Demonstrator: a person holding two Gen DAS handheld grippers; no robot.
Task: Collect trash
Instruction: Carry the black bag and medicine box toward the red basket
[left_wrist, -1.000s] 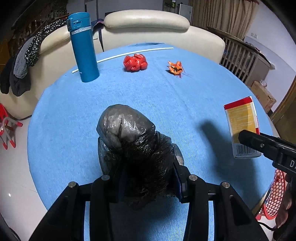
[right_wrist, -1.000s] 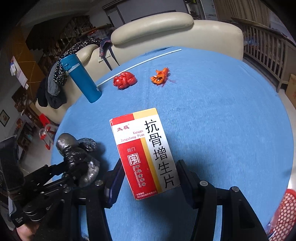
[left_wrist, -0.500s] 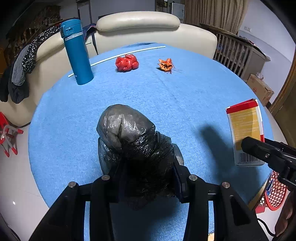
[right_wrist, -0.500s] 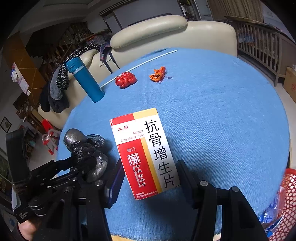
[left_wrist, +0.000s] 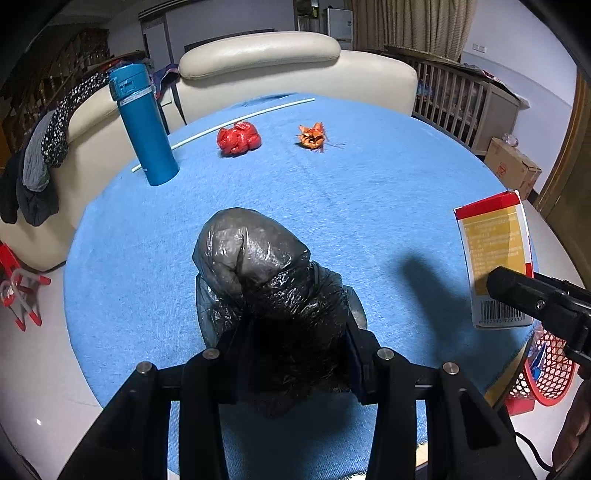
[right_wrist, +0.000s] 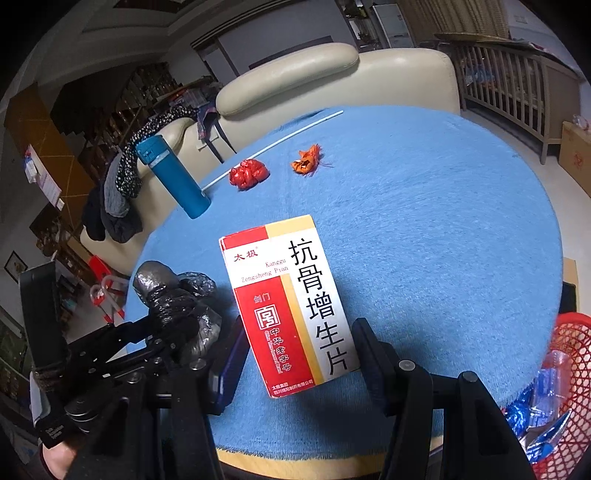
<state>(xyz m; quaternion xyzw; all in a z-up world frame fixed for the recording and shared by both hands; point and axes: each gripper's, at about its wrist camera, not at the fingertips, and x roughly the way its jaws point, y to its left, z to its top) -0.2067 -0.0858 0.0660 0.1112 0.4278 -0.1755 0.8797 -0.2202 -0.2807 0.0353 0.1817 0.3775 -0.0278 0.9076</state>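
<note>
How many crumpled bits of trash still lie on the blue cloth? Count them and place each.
2. The red wad lies near the white rod; the orange scrap lies apart beside it. None appears hidden.

We see a round table covered in blue cloth. On it stand a blue flask, a thin white rod, a red crumpled wad and an orange wrapper.
</note>
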